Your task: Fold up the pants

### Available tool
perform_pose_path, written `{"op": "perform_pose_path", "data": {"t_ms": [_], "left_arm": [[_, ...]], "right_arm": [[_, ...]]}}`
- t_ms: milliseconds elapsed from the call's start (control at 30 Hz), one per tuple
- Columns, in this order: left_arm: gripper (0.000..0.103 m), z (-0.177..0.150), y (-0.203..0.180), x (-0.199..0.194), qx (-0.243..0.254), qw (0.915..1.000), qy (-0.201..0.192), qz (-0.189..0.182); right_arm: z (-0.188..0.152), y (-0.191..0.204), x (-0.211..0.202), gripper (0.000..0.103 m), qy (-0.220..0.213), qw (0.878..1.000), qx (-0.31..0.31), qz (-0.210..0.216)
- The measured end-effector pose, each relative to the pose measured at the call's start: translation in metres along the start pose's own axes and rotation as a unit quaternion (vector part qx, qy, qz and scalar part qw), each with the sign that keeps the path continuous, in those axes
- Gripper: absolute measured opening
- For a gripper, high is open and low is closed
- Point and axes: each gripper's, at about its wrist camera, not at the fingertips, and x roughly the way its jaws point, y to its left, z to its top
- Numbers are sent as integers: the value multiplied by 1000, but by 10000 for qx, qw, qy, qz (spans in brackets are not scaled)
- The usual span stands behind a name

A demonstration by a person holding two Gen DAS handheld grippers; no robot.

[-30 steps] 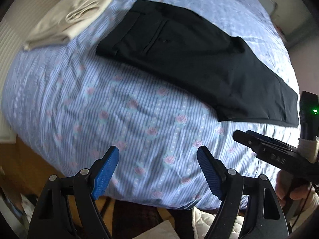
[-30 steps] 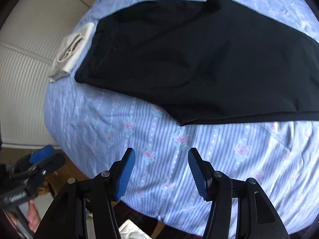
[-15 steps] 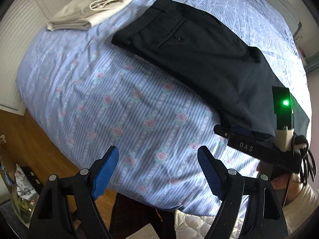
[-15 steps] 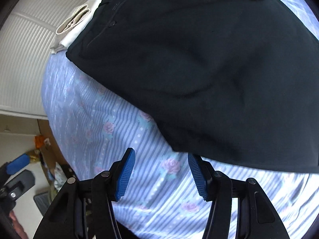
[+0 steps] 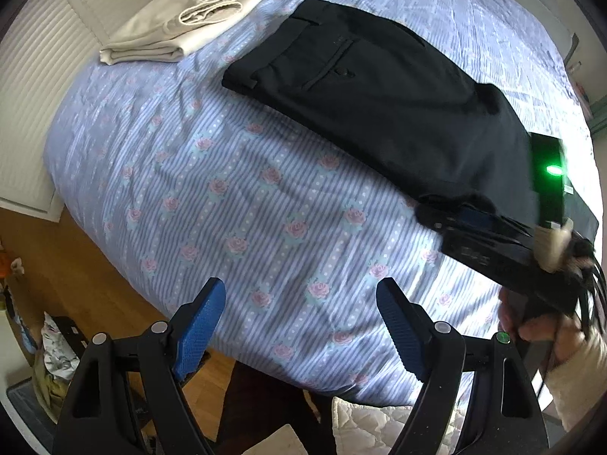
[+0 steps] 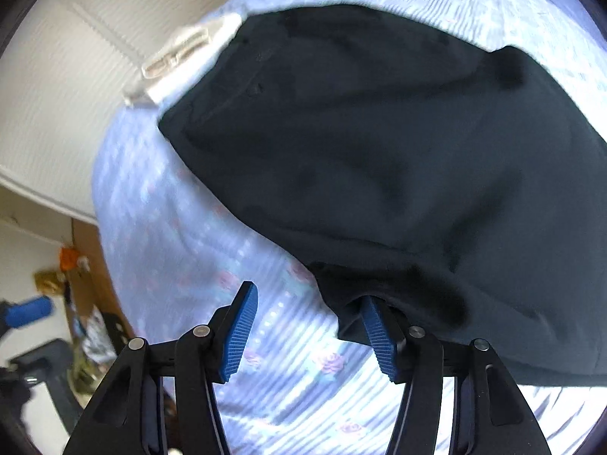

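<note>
Black dress trousers (image 5: 379, 91) lie flat on the rose-print striped bedsheet (image 5: 235, 204), already doubled leg over leg, waistband and buttoned back pocket at the far end from both tongs. The right gripper (image 6: 307, 326) has its jaws released and part open: one blue pad sits under the lifted near edge of the cloth, the other is clear over the sheet, so the hem edge stands between the pads but nothing is clenched. In the left wrist view that tool shows at the right, at the trousers' near end, a green light on its body. The left gripper (image 5: 299, 326) hangs wide apart over bare sheet, well short of the trousers, grasping nothing.

Judged from this, the step in hand is taking hold of the leg end. Next the right pads must close on that edge, and the left should probably move to the other hem corner before both carry it toward the waistband.

Folded beige trousers (image 5: 182, 22) rest beyond, beside the waistband. Small lettering on the right tool's body is too blurred to read.
</note>
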Motion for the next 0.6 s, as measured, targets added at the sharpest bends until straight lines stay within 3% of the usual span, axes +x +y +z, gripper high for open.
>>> {"op": "perform_pose_path", "data": {"t_ms": [133,233,267,333,433,467,500,533,600], "left_arm": [[81,-4,-3,2,76,9999,69,43],[81,-6,-2,1,86,9999,64,59],[81,-6,-1,1,73,9999,56,60],[81,-7,3,1,-7,10000,60,50],[81,-8,7,4,-138,9998,123,58],[81,-8,7,5,-163,9997,144,66],[81,-8,8,5,-177,9997,163,69],[81,-8,8,5,-184,9997,168,61],[81,-8,7,4,-156,9998,146,40]], "right_arm": [[4,-10,16,54,147,9998,69,-116],[8,-16,5,29,126,9994,267,-155],[7,-14,-2,25,66,9995,308,-50],[-4,3,-12,18,33,9999,-38,96],[-18,24,-7,18,158,9982,-578,28],[-21,22,2,14,319,9983,-472,119],[-22,21,8,3,503,9973,-309,441],[-25,23,14,2,714,9948,-122,719],[-30,34,7,2,524,9968,-482,358]]}}
